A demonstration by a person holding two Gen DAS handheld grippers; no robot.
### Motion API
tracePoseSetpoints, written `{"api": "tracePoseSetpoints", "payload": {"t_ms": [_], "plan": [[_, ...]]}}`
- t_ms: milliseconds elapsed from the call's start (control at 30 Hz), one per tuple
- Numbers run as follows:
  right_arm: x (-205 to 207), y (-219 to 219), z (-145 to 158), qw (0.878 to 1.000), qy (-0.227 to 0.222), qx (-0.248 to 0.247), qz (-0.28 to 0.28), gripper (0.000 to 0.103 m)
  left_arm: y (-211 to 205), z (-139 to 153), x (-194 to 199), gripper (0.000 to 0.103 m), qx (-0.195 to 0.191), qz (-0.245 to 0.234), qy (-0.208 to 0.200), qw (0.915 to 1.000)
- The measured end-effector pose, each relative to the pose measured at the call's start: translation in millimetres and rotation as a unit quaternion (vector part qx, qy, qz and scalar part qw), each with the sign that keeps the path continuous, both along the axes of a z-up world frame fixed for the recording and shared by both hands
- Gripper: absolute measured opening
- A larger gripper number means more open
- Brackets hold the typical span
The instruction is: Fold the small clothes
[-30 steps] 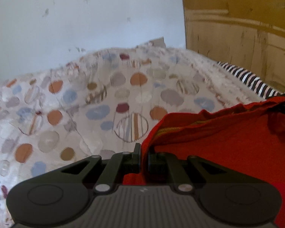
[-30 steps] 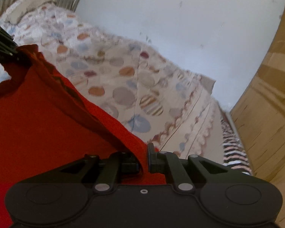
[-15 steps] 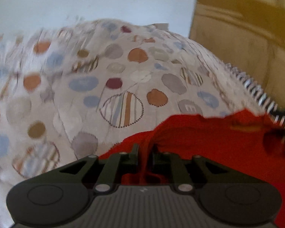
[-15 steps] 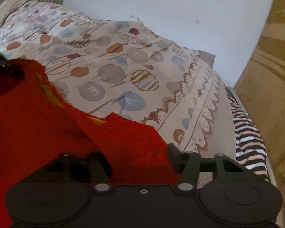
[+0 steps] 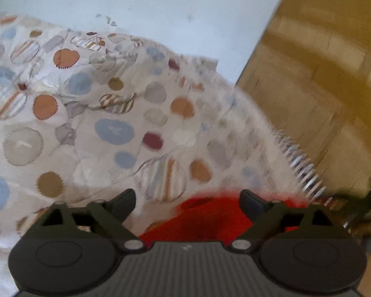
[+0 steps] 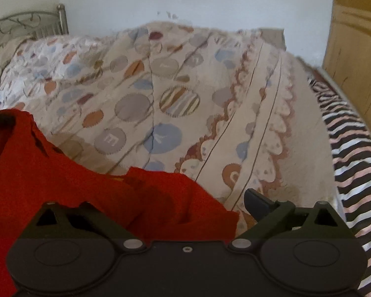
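Note:
A red garment [image 6: 61, 185] lies on the spotted bedspread [image 6: 173, 94]. In the right wrist view it fills the lower left and covers the left finger. My right gripper [image 6: 175, 203] is open, its jaws wide apart, with the cloth loose between them. In the left wrist view the garment [image 5: 210, 217] shows as a red patch low between the fingers. My left gripper [image 5: 186, 199] is open over it and holds nothing.
The bedspread [image 5: 99, 123] covers the bed. A black-and-white striped cloth [image 6: 353, 148] lies along the bed's right edge. A wooden wardrobe [image 5: 321, 86] stands to the right. A white wall [image 6: 185, 0] and a metal headboard [image 6: 27, 24] are behind.
Both grippers were shut on the red garment a second ago. The right opened first, then the left. The garment has dropped onto the bed.

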State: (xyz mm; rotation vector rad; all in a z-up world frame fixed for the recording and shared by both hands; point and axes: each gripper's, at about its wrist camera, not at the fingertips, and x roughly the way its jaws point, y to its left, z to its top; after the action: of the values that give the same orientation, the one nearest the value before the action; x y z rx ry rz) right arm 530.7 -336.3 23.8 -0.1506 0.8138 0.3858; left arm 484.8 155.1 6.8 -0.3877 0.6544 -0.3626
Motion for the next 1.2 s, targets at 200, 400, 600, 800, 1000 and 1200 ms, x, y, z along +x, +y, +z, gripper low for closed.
{"api": "tracePoseSetpoints", "payload": {"t_ms": [200,400,600,800,1000,1200], "plan": [[9,9,-17,1.0,0.019,-0.006,0.0,0.1,21,22,-10,0.099,-0.047,0.032,-0.036,0.9977],[22,-3,-18,0.996,0.062,0.055,-0.012,0.102,-33,11,-45,0.102,0.083,-0.029,-0.065,0.994],[30,-8,-14,0.993,0.099,0.064,-0.007,0.102,-85,-37,-50,0.101,0.191,-0.039,-0.02,0.9807],[29,-13,14,0.993,0.091,0.057,0.057,0.102,-76,-67,-32,0.102,0.216,0.036,0.041,0.9748],[38,-64,61,0.98,0.03,0.196,-0.028,0.102,-73,-70,-35,0.103,0.212,0.044,0.039,0.9756],[-4,-58,51,0.985,-0.01,0.171,0.004,0.103,-70,-70,-34,0.103,0.203,0.052,0.038,0.9772]]}}
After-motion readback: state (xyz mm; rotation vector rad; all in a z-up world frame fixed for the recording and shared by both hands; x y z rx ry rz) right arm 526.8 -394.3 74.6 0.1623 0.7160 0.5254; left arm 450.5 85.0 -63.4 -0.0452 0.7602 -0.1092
